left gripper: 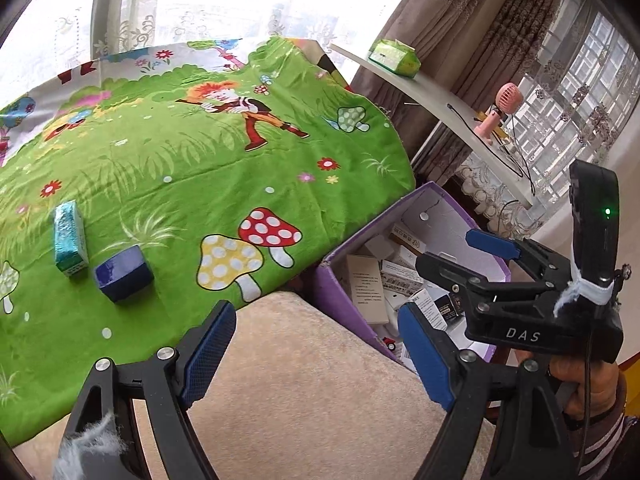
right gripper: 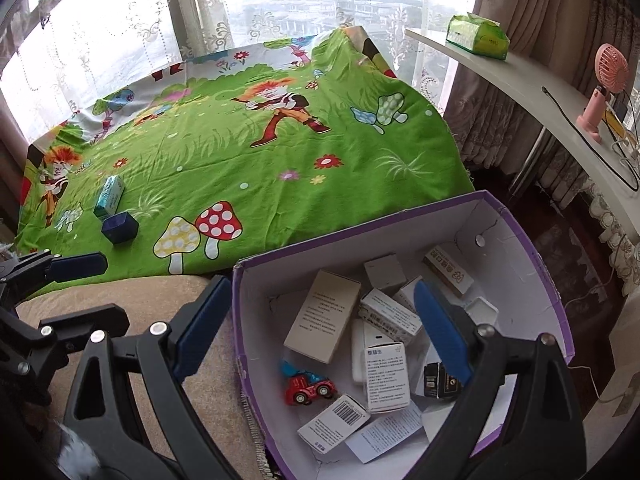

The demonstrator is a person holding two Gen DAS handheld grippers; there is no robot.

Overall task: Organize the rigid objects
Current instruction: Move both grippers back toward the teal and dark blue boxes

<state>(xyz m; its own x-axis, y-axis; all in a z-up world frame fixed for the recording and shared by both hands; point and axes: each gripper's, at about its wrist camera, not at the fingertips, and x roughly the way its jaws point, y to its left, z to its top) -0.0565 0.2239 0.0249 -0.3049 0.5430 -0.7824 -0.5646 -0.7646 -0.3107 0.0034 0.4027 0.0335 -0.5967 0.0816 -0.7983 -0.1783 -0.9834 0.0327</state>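
Note:
Two small boxes lie on the green cartoon cloth (left gripper: 224, 184): a teal box (left gripper: 71, 240) and a dark blue box (left gripper: 124, 274) beside it, also seen as the teal box (right gripper: 109, 196) and the dark blue box (right gripper: 119, 227). A purple storage box (right gripper: 360, 228) stands at the cloth's right edge and holds several white cartons and a red toy car (right gripper: 308, 390). My right gripper (right gripper: 322, 330) hangs open over this box with nothing between its pads. My left gripper (left gripper: 316, 356) is open and empty above the beige cushion (left gripper: 312, 392), to the right of the two boxes.
A white curved shelf (right gripper: 532, 76) at the right carries a green tissue pack (right gripper: 476, 36), a pink fan (right gripper: 600, 92) and black cables. Lace and brown curtains hang behind. A person's hand (left gripper: 588, 388) holds the right gripper (left gripper: 460, 256) over the purple box (left gripper: 336, 292).

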